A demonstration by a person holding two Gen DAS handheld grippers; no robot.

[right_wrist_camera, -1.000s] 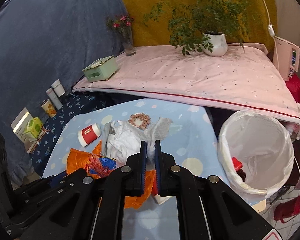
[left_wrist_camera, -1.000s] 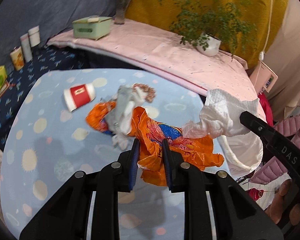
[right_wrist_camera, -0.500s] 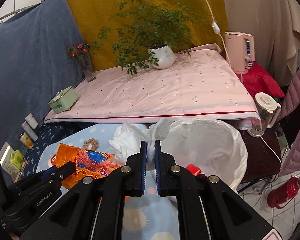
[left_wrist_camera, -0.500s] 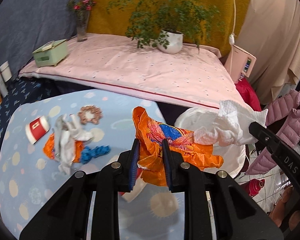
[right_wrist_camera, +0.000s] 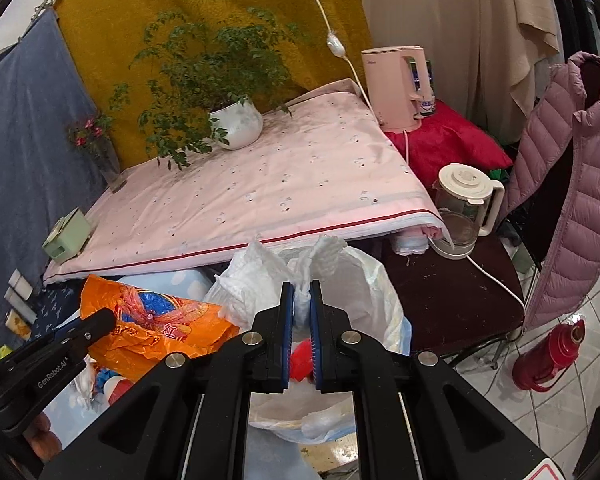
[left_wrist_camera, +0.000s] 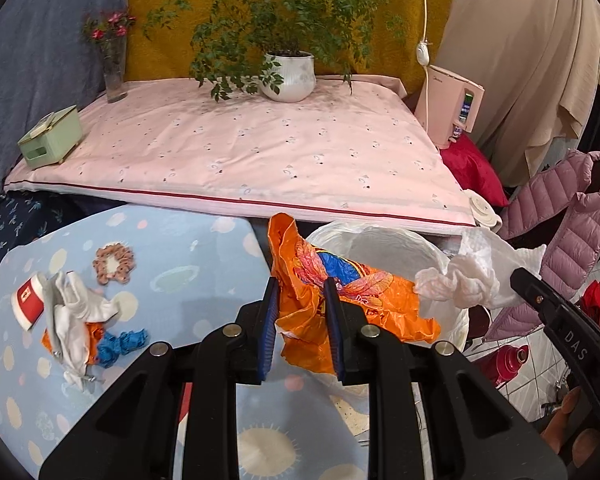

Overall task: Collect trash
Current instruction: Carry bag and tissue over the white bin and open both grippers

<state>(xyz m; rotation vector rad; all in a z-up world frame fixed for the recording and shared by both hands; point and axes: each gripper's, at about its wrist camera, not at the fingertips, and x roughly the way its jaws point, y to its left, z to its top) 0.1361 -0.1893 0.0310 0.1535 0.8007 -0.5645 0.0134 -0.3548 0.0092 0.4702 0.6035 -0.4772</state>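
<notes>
Left gripper [left_wrist_camera: 300, 300] clenched on orange wrapper [left_wrist_camera: 340, 292]; right gripper [right_wrist_camera: 300, 304] clamps crumpled tissue [right_wrist_camera: 276, 276]. Advice: centre both over bin liner [right_wrist_camera: 372, 292] before letting go.

A potted plant [left_wrist_camera: 288, 76] in a white pot stands at the back of a pink sheet [left_wrist_camera: 240, 152], with a glass vase of flowers [left_wrist_camera: 114, 68] at the far left corner and a green box [left_wrist_camera: 50, 138] near the left edge. A pink kettle [right_wrist_camera: 396, 88] stands on a red cushion [right_wrist_camera: 448, 144], with a clear jug [right_wrist_camera: 464, 208] on the dark stool in front. A puffy pink jacket [right_wrist_camera: 572, 184] hangs at the right above a red flask [right_wrist_camera: 548, 356] on the tiled floor.
</notes>
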